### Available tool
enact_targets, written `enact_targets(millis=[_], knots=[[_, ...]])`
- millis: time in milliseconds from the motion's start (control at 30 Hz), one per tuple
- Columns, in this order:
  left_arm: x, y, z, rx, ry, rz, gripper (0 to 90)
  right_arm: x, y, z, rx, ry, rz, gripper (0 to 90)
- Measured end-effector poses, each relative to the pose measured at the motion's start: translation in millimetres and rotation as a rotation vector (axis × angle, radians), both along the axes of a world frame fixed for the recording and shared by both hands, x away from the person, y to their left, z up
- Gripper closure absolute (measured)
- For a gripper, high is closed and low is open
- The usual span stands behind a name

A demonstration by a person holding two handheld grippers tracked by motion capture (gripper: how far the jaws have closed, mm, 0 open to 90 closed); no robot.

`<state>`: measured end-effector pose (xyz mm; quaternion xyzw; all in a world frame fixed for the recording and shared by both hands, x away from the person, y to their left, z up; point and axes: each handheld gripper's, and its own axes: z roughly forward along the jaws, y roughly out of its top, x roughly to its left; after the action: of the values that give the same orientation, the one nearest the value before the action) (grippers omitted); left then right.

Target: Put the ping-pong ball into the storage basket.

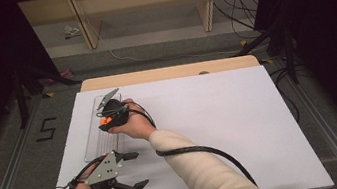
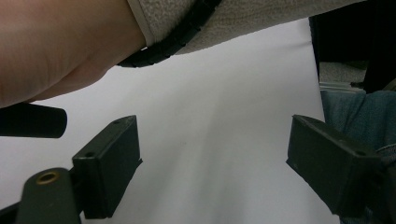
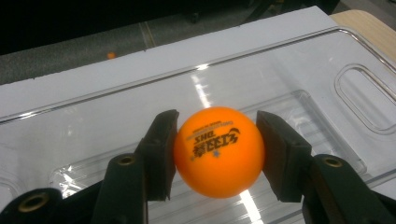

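Observation:
An orange ping-pong ball (image 3: 219, 150) with black print sits between the two black jaws of my right gripper (image 3: 217, 154), which is shut on it just above a clear plastic tray (image 3: 322, 84). From above, the right gripper (image 1: 108, 117) and the ball (image 1: 103, 120) hover over the tray (image 1: 93, 136) at the white board's left side. My left gripper (image 1: 135, 170) is near the front left corner, jaws wide apart with nothing between them. In the left gripper view (image 2: 212, 163) only white board lies between its fingers (image 2: 109, 163).
A white board (image 1: 210, 118) covers the wooden table. The right forearm in a cream sleeve (image 1: 203, 170) crosses the board's front, trailing a black cable (image 1: 205, 150). Dark stands and cables stand on the floor beyond the table's edges.

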<state>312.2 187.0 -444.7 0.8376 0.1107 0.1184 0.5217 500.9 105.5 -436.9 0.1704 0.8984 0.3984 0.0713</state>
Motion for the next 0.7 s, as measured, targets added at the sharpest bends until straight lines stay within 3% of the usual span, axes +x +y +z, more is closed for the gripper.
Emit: enact_targets(millis=[367, 500, 700], knots=[[0.0, -0.1, 0.0, 0.000, 0.000, 0.000, 16.7, 0.0, -1.4, 4.6, 0.026, -0.005, -0.001, 47.8], [0.0, 0.0, 0.0, 0.000, 0.000, 0.001, 16.7, -0.2, -1.7, 6.5, 0.043, -0.007, -0.001, 42.6], [0.0, -0.2, 0.0, -0.001, 0.001, 0.001, 16.7, -3.7, -6.0, 16.3, 0.088, -0.018, -0.020, 24.7]])
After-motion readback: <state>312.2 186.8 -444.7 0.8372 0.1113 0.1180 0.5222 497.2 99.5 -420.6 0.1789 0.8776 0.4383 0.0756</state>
